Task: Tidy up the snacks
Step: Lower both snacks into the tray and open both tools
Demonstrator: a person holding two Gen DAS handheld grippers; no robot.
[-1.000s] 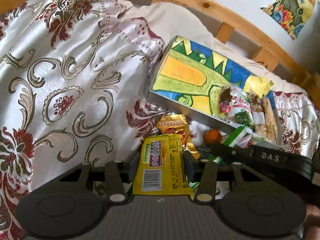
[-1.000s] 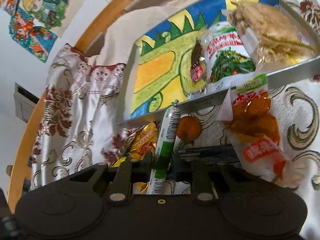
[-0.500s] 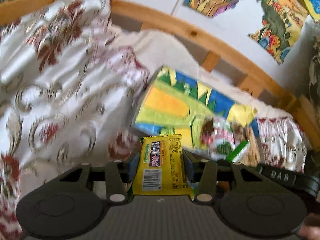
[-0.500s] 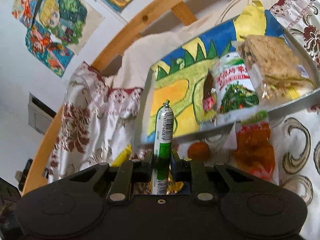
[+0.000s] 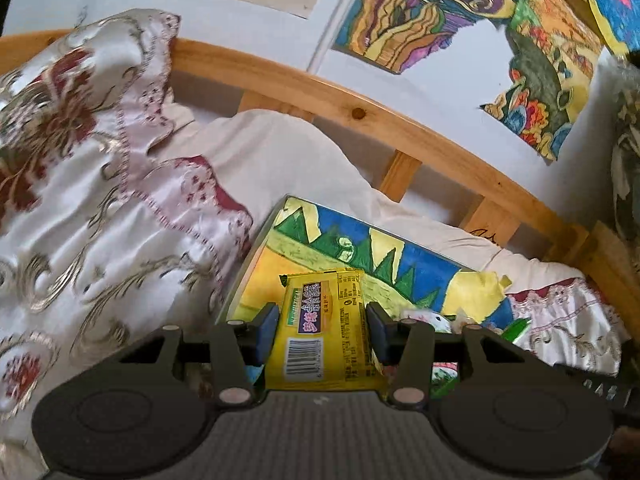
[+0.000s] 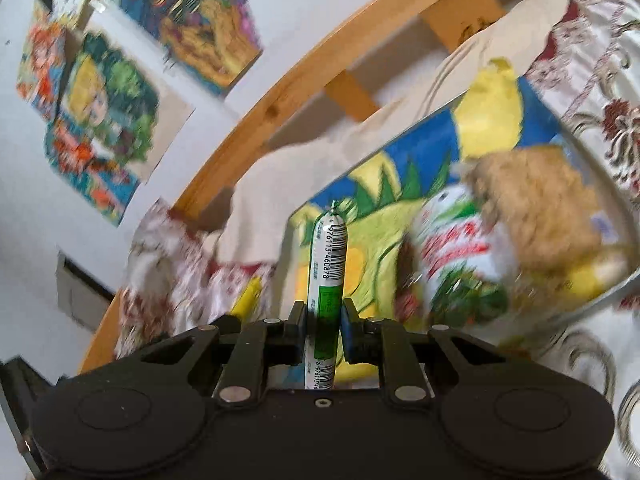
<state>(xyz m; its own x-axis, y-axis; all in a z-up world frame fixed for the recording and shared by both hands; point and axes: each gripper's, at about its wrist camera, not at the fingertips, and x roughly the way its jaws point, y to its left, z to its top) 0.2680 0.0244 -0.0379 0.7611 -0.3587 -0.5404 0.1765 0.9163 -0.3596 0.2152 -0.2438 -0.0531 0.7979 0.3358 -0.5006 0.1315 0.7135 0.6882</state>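
Note:
My left gripper (image 5: 322, 330) is shut on a flat yellow snack packet (image 5: 326, 332), held above the near end of a shallow metal tray (image 5: 244, 280) lined with a bright crayon drawing. In the right wrist view my right gripper (image 6: 324, 330) is shut on a green and white sausage stick (image 6: 329, 276) that stands upright between the pads, in front of the same tray (image 6: 624, 280). A white and red pickle packet (image 6: 452, 256) and a brown crumbly snack bag (image 6: 532, 204) lie in the tray's right part. The right view is blurred.
The tray rests on a bed with a floral satin cover (image 5: 88, 208) and a white pillow (image 5: 280, 156). A curved wooden bed rail (image 5: 360, 112) runs behind it. Children's drawings (image 5: 432, 12) hang on the wall. The right gripper's black body (image 5: 592, 384) shows low right.
Both grippers have lifted and tilted upward with their snacks; the bed's loose packets and the orange ball have dropped out of view, and more wall and drawings show.

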